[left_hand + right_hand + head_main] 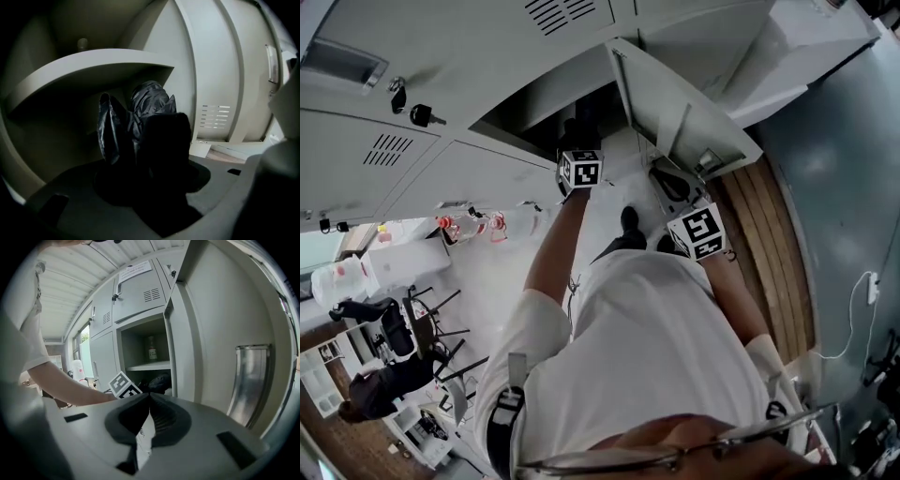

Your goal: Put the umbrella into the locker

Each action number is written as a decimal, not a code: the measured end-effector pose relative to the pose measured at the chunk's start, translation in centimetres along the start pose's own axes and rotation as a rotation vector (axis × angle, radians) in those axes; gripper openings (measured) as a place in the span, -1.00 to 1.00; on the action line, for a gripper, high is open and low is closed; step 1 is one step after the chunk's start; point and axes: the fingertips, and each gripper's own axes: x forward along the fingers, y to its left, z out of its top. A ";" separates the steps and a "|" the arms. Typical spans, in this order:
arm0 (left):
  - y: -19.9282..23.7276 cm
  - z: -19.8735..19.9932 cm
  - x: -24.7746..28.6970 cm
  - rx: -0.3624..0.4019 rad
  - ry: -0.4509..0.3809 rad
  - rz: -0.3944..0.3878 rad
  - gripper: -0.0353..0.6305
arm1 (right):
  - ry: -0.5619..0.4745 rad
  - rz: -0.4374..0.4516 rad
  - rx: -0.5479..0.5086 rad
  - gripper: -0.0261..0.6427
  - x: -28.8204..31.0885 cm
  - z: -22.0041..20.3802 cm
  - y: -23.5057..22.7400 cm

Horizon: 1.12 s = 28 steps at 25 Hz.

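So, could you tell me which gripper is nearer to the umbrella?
Left. The left gripper grips the umbrella inside the locker; the right gripper is outside, beside the open door.

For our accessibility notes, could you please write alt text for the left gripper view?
The left gripper holds a folded black umbrella just under the shelf of an open grey locker. The space behind it is dark.

Left tool [575, 141], the one with the black-and-white marker cube, is poking into the open compartment of the grey metal locker [517, 98]. Its grey door [670, 94] is swung wide. Right tool [675, 183] hangs just beside that door, and a black-headed key [422, 115] sticks out of the next locker over.
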 end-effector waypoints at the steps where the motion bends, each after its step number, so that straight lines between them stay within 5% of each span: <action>1: 0.2 0.2 0.5 0.014 0.001 0.007 -0.19 | 0.001 -0.001 -0.001 -0.90 0.2 0.1 0.0; 13: 1.8 -1.0 5.0 0.098 0.137 0.053 -0.17 | 0.014 -0.039 -0.001 -0.90 0.8 0.2 -1.1; 22: 2.5 -0.7 6.5 0.047 0.181 0.057 -0.11 | 0.019 -0.053 0.004 -0.90 1.1 0.6 -1.4; 28: 2.7 0.1 5.5 -0.038 0.109 0.004 0.22 | 0.022 -0.036 -0.001 -0.90 1.3 0.6 -0.7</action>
